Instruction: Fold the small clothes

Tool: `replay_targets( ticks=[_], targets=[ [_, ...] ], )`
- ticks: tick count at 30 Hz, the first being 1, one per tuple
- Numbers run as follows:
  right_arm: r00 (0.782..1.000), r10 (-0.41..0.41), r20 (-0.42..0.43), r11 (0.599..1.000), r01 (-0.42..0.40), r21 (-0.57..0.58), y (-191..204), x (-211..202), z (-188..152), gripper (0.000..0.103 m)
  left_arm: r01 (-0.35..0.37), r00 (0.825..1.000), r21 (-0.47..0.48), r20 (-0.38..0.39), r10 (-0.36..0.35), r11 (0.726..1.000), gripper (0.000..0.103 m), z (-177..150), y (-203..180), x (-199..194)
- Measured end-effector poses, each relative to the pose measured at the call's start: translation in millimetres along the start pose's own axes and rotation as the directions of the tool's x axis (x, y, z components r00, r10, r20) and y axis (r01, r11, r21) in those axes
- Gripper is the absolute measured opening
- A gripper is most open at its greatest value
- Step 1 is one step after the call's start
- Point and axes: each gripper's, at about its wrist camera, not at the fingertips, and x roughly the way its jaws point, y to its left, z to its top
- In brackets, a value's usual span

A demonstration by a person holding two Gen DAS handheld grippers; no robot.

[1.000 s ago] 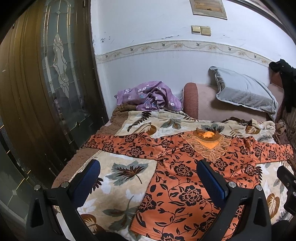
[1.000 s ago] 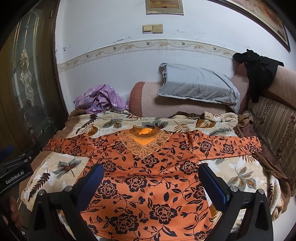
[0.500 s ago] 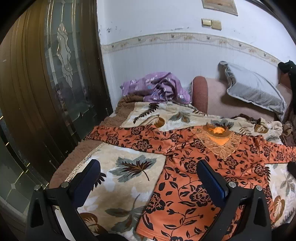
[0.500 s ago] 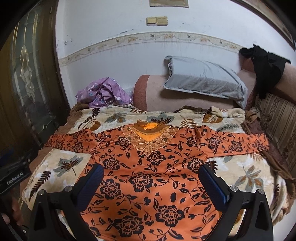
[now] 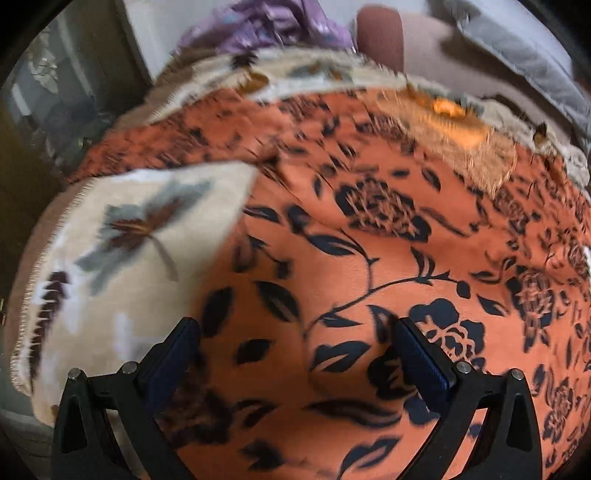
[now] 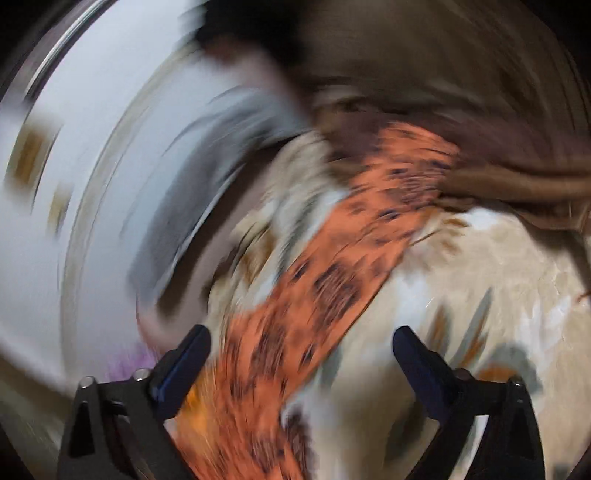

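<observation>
An orange top with black flowers (image 5: 369, 266) lies spread flat on a beige leaf-print blanket (image 5: 122, 240). Its lace neckline (image 5: 454, 129) is at the far side. My left gripper (image 5: 295, 343) is open, low over the lower left part of the top, jaws wide apart and empty. In the right wrist view, heavily blurred, one orange sleeve (image 6: 332, 266) runs diagonally over the blanket (image 6: 480, 280). My right gripper (image 6: 301, 347) is open above the sleeve, empty.
A purple crumpled cloth (image 5: 266, 26) lies at the head of the bed beside a pink bolster (image 5: 380, 37) and a grey pillow (image 5: 517, 44). A dark door (image 5: 37, 110) is at the left. A brown cover (image 6: 480, 129) is at the right.
Both grippers have dropped close to the top. The left moved forward and down over the body. The right swung fast to the right over the sleeve, blurring its view.
</observation>
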Motion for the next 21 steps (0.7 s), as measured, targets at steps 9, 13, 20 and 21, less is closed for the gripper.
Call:
replay_targets(
  ticks=[9, 13, 20, 21],
  targets=[
    [0.997, -0.045, 0.062, 0.977, 0.031, 0.209, -77, 91, 85, 0.05, 0.027, 0.994, 0.018, 0.103, -0.029, 0.999, 0.103, -27, -2, 2],
    [0.997, -0.046, 0.069, 0.985, 0.033, 0.169, -76, 112, 102, 0.028, 0.018, 0.995, 0.015, 0.095, -0.019, 1.0, 0.103, -29, -3, 2],
    [0.994, 0.05, 0.099, 0.999, -0.048, -0.024, -25, 80, 79, 0.007, 0.009, 0.99, 0.022, 0.14, -0.012, 1.0, 0.103, -30, -3, -1],
    [0.993, 0.087, 0.085, 0.995, -0.082, -0.063, -8, 74, 70, 0.006, 0.016, 0.989, 0.022, 0.144, -0.019, 1.0, 0.103, -31, -1, -2]
  ],
)
